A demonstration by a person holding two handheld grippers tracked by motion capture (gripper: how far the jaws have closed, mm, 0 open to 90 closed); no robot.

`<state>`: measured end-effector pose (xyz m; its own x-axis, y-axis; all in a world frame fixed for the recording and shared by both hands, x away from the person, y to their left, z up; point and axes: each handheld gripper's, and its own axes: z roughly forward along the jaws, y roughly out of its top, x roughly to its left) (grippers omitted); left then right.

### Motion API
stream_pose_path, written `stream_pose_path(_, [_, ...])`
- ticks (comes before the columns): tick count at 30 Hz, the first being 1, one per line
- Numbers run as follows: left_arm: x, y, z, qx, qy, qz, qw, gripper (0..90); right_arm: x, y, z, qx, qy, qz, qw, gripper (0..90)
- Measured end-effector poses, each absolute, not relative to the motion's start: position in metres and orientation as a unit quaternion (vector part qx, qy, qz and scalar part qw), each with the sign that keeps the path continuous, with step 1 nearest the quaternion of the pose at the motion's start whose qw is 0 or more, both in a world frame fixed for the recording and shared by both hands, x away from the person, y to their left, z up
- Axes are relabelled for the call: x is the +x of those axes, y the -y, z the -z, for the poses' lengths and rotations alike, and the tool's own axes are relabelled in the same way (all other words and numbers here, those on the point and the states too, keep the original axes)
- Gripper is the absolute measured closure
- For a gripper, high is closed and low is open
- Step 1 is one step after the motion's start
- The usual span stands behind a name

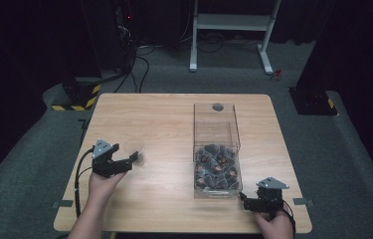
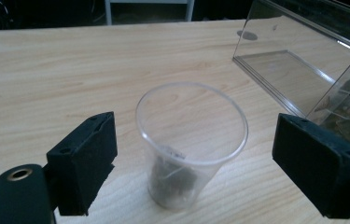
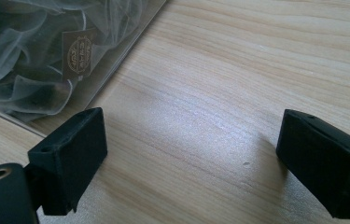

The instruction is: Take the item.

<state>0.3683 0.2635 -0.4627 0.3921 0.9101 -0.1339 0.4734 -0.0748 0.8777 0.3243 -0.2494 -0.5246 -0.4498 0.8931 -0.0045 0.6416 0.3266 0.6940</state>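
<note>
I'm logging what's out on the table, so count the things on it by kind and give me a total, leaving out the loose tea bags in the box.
Clear plastic cup with a tea bag in it: 1
Clear box holding tea bags: 1
Tongs, left and right, both open: 2
Total: 4

A light wooden table (image 1: 164, 109) stands on grey carpet (image 1: 343, 164) in a dim room with black surroundings. At twelve o'clock beyond it is a white metal frame (image 1: 231, 25), perhaps a desk's legs. At ten o'clock cables (image 1: 137, 64) trail past a black stand with yellow-black striped base (image 1: 77, 97); another dark base (image 1: 313, 99) sits at two o'clock.
</note>
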Motion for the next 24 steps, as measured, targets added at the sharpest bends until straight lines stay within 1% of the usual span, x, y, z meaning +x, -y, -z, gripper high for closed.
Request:
stream_pose_path(10, [0.359, -0.274, 0.48, 0.714, -0.503, -0.206, 0.442, 14.7, 0.324, 0.249, 0.525, 0.484, -0.791, -0.318, 0.199, 8.5])
stream_pose_path(18, [0.346, -0.281, 0.498, 0.739, -0.503, -0.198, 0.402, 14.7, 0.324, 0.249, 0.525, 0.484, -0.791, -0.318, 0.199, 8.5])
stream_pose_path(22, [0.337, -0.281, 0.508, 0.75, -0.503, -0.185, 0.388, 14.8, 0.324, 0.249, 0.525, 0.484, -0.791, -0.318, 0.199, 8.5])
stream_pose_path(24, [0.333, -0.28, 0.513, 0.758, -0.499, -0.187, 0.376, 15.0, 0.324, 0.249, 0.525, 0.484, -0.791, -0.318, 0.199, 8.6])
